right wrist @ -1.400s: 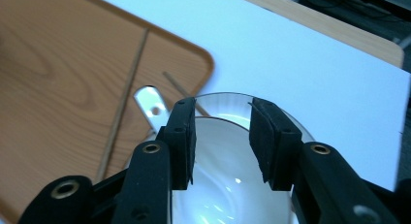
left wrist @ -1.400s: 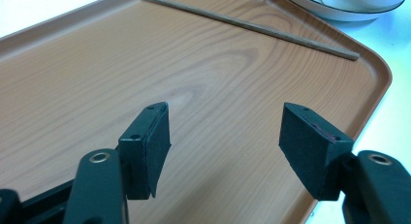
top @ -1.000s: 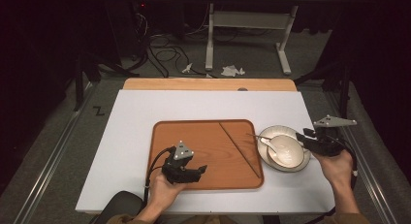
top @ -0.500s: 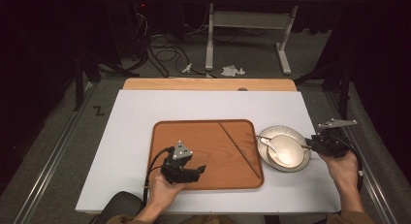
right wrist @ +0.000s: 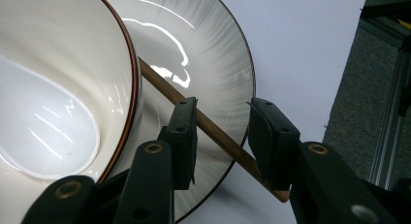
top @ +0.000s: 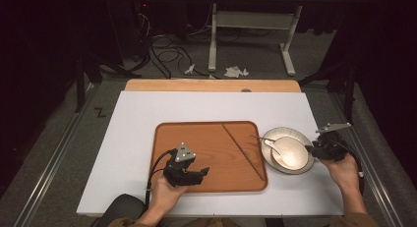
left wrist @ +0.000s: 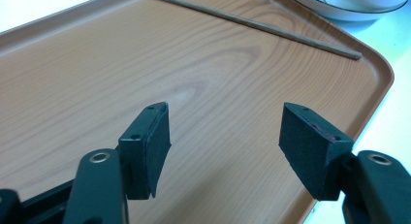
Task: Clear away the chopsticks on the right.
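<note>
1. High view: the wooden tray (top: 211,156) lies at the middle of the white table (top: 147,114). A white plate (top: 269,138) sits just beside the tray's right edge, on bare tabletop, with a bowl (top: 287,153) on it and a spoon (top: 268,141) lying across toward the tray. One chopstick (top: 243,151) lies slantwise in the tray's right part. Bare table stays open left of the tray and beyond it; to the right of the plate there is little room before the table's edge.
2. High view, hands: the left gripper (top: 189,174) hangs over the tray's near left part, pointing toward the plate, the hand (top: 164,192) coming in from below. The right gripper (top: 314,149) sits at the plate's right rim, the right hand (top: 342,170) behind it.
3. High view, change: against a second ago, the right gripper stands lower and closer in at the plate's rim; the left one is where it was.
4. Left gripper view: its jaws stand wide apart with nothing between them, over bare tray wood. The chopstick (left wrist: 252,25) lies ahead near the tray's far right corner, the plate's rim (left wrist: 339,10) past it.
5. Right gripper view: a second chopstick (right wrist: 213,129) rests on the plate (right wrist: 208,64), running out from under the bowl (right wrist: 58,88) and off the rim. The jaws have just been opening; they straddle this chopstick. The left pad crosses over it, the right pad stands beside its outer end, and no squeeze shows.
</note>
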`<state>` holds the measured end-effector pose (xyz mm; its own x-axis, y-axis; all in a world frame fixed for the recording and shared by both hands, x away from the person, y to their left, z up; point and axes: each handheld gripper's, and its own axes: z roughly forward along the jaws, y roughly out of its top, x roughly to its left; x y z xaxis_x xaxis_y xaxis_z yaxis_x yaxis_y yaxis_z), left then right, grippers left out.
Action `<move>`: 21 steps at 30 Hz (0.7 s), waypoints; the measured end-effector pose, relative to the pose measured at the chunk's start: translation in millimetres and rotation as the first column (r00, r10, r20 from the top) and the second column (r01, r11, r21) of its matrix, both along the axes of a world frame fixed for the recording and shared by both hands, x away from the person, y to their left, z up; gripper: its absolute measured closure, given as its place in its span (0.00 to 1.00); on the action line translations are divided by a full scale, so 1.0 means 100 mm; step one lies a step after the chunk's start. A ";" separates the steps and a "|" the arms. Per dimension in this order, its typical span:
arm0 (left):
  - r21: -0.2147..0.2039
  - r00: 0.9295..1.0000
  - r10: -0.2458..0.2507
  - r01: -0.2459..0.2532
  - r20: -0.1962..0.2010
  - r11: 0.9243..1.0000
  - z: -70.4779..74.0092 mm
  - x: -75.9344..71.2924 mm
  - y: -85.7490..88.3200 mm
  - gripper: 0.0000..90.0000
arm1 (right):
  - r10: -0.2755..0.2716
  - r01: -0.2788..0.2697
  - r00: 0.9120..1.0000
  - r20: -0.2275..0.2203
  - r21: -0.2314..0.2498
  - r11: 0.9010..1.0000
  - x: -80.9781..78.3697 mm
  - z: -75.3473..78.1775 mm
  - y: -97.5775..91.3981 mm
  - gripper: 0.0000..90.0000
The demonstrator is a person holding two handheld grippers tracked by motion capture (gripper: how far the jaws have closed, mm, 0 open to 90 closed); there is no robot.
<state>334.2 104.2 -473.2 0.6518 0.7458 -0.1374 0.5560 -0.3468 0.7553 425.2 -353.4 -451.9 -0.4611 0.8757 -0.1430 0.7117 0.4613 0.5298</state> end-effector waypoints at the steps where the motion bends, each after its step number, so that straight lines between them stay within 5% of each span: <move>1: 0.003 1.000 -0.004 0.004 0.000 1.000 0.00 0.00 0.01 0.39 | 0.001 -0.001 1.000 -0.002 -0.003 1.000 0.00 0.00 0.00 0.71; 12: 0.008 1.000 0.004 -0.004 0.006 1.000 0.00 0.00 0.00 0.39 | 0.031 -0.032 0.999 -0.009 -0.006 0.999 0.05 -0.04 -0.01 0.67; 21: 0.004 1.000 0.008 -0.008 0.003 1.000 -0.01 0.01 0.00 0.39 | 0.036 -0.036 0.999 0.001 -0.009 0.999 0.09 -0.05 0.02 0.75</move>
<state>334.7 103.7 -474.3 0.6465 0.7513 -0.1327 0.5568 -0.3457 0.7553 434.2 -351.8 -457.0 -0.4917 0.8575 -0.1512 0.6939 0.4908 0.5268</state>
